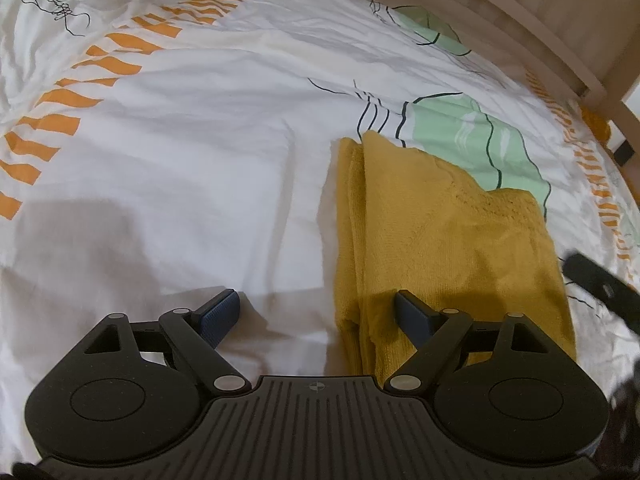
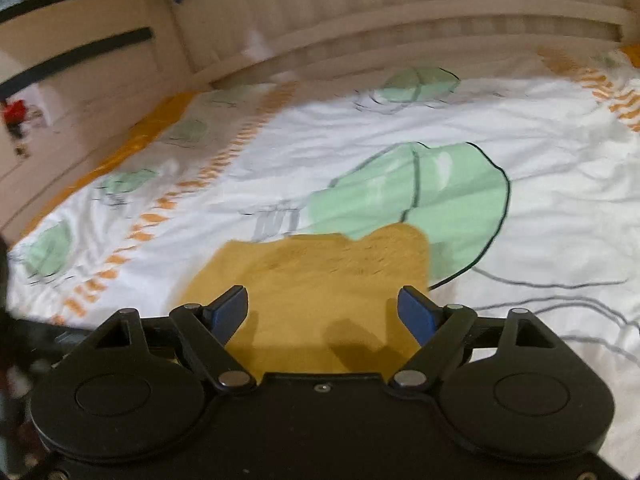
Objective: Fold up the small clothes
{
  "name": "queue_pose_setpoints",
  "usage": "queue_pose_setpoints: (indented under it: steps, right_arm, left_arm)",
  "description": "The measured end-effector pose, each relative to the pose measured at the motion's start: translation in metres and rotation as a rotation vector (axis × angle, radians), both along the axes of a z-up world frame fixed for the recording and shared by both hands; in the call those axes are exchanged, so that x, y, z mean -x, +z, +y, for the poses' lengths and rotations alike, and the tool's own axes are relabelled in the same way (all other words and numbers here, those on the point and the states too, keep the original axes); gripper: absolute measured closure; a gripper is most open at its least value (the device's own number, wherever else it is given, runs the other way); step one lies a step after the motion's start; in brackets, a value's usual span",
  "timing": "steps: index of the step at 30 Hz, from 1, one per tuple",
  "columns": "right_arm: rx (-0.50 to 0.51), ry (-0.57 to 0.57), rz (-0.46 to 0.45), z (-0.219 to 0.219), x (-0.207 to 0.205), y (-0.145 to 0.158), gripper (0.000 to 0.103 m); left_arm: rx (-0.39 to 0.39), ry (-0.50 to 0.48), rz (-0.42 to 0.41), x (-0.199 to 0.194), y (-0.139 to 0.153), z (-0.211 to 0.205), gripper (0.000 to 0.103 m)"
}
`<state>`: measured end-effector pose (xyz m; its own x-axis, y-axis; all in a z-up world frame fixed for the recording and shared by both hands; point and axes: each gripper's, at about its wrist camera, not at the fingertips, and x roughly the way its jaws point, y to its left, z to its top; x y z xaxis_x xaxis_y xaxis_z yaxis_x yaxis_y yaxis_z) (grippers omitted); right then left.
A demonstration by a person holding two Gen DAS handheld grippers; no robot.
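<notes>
We see the cloth, a mustard-yellow terry piece, lying folded on the sheet; its layered edges run along its left side in the left wrist view, and its far end overlaps a green leaf print; in the right wrist view the same cloth lies low and centre, its far edge uneven against the leaf print.

Our left gripper hangs above the cloth's near left edge with its jaws wide apart; one finger sits over the bare sheet, the other over the cloth, and nothing is held between them; whether the right-hand finger touches the cloth we cannot tell.

Our right gripper stands wide open above the cloth's near end, with nothing in its grip; that view is blurred.

The sheet is white, with rows of orange dashes; beyond it runs a pale wooden bed frame.
</notes>
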<state>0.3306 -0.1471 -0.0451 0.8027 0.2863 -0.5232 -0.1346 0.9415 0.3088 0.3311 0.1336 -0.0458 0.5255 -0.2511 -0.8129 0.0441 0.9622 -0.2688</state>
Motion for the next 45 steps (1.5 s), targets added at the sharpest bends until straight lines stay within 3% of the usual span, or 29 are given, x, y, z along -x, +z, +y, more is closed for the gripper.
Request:
queue_pose_setpoints:
  steps: [2,8,11,16,20,23,34,41,45]
  right_arm:
    - [-0.018,-0.008,0.044,-0.007,-0.016,-0.008,0.011]
    - [-0.158,-0.008,0.191,-0.031,-0.026,-0.046,0.008]
    - [-0.237,0.013,0.146,-0.041,-0.015,-0.051,0.005]
    - [-0.288,0.041,0.160,-0.053,-0.011,-0.051,0.005]
    - [-0.350,0.051,0.177,-0.061,-0.013,-0.051,0.003]
    - [-0.358,0.065,0.185,-0.060,-0.016,-0.052,0.003]
    - [-0.363,0.171,0.206,-0.058,-0.036,-0.053,0.000]
    - [-0.393,0.224,0.208,-0.051,-0.059,-0.057,0.000]
    - [-0.419,0.235,0.211,-0.051,-0.065,-0.058,0.000]
  left_arm:
    - [0.005,0.003,0.001,0.000,0.000,0.000,0.019]
    - [0.026,-0.005,0.006,0.007,0.001,-0.001,0.019]
    - [0.074,-0.015,0.024,0.016,0.001,0.000,0.019]
    - [0.191,-0.046,0.093,0.029,-0.007,-0.005,0.019]
    - [0.095,-0.105,0.062,0.038,-0.006,-0.021,0.019]
    - [0.072,-0.120,0.057,0.044,-0.006,-0.027,0.019]
    - [0.273,-0.084,0.113,0.040,-0.015,-0.017,0.019]
    - [0.290,-0.093,0.101,0.031,-0.019,-0.022,0.017]
    - [0.296,-0.101,0.095,0.026,-0.020,-0.029,0.009]
